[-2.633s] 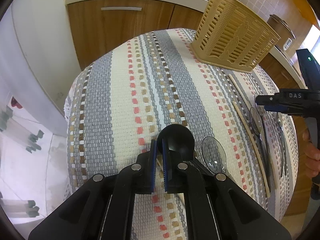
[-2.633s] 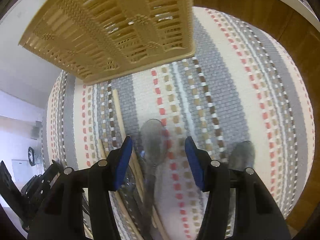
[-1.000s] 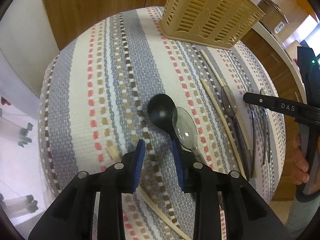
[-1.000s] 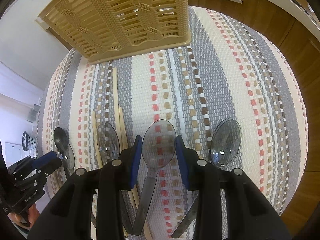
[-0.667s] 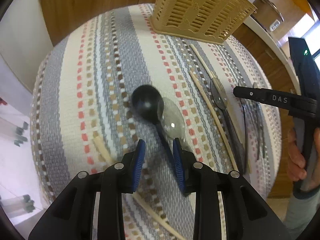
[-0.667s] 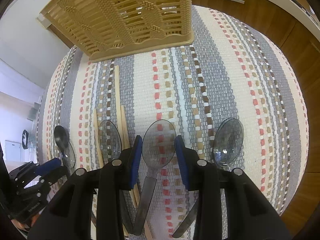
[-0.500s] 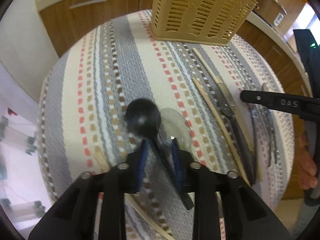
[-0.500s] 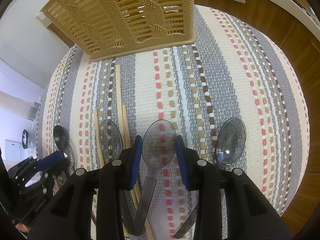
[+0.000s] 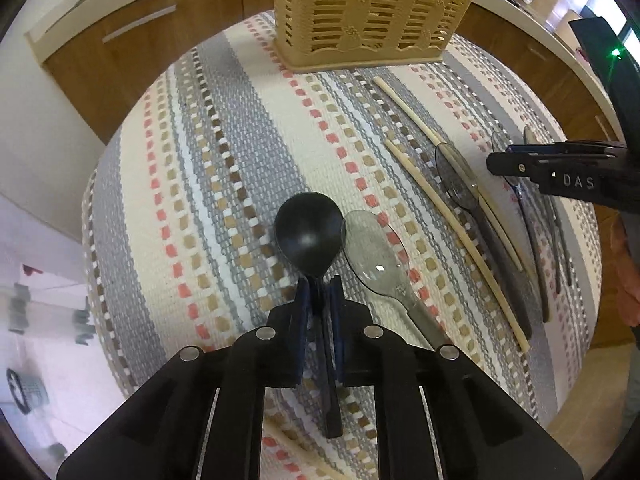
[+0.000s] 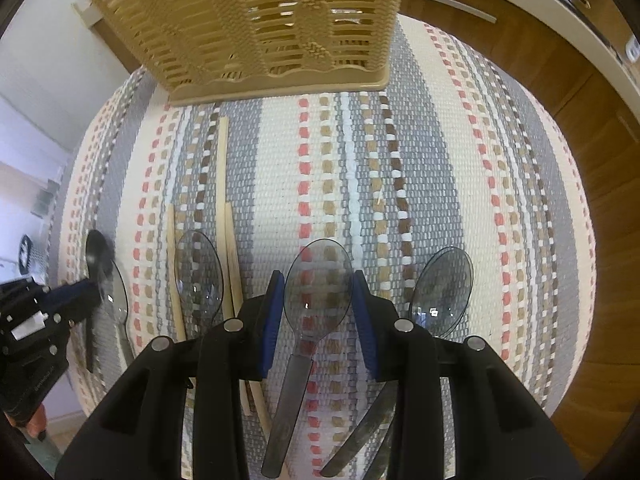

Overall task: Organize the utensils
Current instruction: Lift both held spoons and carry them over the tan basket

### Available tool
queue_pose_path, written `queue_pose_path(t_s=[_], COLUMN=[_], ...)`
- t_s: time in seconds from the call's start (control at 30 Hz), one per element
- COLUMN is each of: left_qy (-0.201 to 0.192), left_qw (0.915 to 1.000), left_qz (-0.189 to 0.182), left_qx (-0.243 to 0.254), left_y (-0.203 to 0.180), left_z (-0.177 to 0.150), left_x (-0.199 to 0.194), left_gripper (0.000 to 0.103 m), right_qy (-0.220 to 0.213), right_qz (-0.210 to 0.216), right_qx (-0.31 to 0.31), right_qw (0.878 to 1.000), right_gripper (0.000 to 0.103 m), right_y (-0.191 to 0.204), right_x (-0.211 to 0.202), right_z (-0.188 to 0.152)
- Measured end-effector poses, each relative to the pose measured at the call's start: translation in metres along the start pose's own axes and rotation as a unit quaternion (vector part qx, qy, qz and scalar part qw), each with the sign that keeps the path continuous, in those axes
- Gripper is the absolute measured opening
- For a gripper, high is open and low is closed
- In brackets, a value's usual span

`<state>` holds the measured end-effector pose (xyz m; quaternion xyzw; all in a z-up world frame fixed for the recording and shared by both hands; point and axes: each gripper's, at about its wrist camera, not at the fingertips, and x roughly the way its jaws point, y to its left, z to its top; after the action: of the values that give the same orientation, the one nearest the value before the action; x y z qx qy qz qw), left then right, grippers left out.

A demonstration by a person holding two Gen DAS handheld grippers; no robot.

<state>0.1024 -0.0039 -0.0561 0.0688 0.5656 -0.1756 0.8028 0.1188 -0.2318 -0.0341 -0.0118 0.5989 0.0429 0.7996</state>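
Note:
My left gripper (image 9: 319,292) is shut on the neck of a black spoon (image 9: 310,236), bowl pointing forward above the striped cloth. A clear spoon (image 9: 378,264) lies just right of it. The tan slotted basket (image 9: 372,12) stands at the far edge. My right gripper (image 10: 319,300) is open, its blue pads either side of a clear grey spoon (image 10: 318,292) lying on the cloth. Two more clear spoons lie beside it, one left (image 10: 199,276) and one right (image 10: 442,292). The left gripper (image 10: 70,300) and black spoon (image 10: 98,258) show at the left edge of the right wrist view.
Wooden chopsticks (image 9: 456,224) lie on the striped cloth (image 9: 208,184) between the spoons, also seen in the right wrist view (image 10: 222,200). Wooden cabinets (image 9: 132,44) and a counter stand behind the table. The cloth drops off at the left edge.
My left gripper has closed on the black spoon's neck and swung to face the basket. My right gripper has stayed open around the clear grey spoon, moving slightly closer to the basket.

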Motion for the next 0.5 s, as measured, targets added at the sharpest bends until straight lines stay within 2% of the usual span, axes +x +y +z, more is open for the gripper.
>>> queue_pose_path(t_s=[0.1, 0.13, 0.23, 0.33, 0.43, 0.5], left_qy=[-0.019, -0.035, -0.100, -0.168, -0.234, -0.270], left_qw=[0.9998, 0.9994, 0.9937, 0.9837, 0.9677, 0.9577], left_qz=[-0.002, -0.005, -0.048, -0.063, -0.091, -0.095], left_qx=[0.000, 0.002, -0.016, -0.019, -0.026, -0.033], left_y=[-0.001, 0.000, 0.005, 0.002, 0.001, 0.000], left_z=[0.004, 0.002, 0.002, 0.002, 0.003, 0.006], left_x=[0.000, -0.003, -0.026, -0.053, -0.080, -0.093], left_gripper=[0.004, 0.004, 0.004, 0.004, 0.004, 0.004], right_qy=[-0.005, -0.013, -0.053, -0.096, -0.145, -0.174], right_qz=[0.005, 0.007, 0.024, 0.033, 0.045, 0.045], right_qx=[-0.008, -0.011, -0.022, -0.034, -0.039, -0.045], right_qw=[1.000, 1.000, 0.998, 0.994, 0.988, 0.983], right_gripper=[0.031, 0.031, 0.031, 0.031, 0.031, 0.031], right_y=[0.003, 0.003, 0.004, 0.005, 0.006, 0.005], right_x=[-0.002, -0.006, -0.026, -0.050, -0.076, -0.089], right_z=[-0.002, -0.003, -0.011, -0.020, -0.031, -0.035])
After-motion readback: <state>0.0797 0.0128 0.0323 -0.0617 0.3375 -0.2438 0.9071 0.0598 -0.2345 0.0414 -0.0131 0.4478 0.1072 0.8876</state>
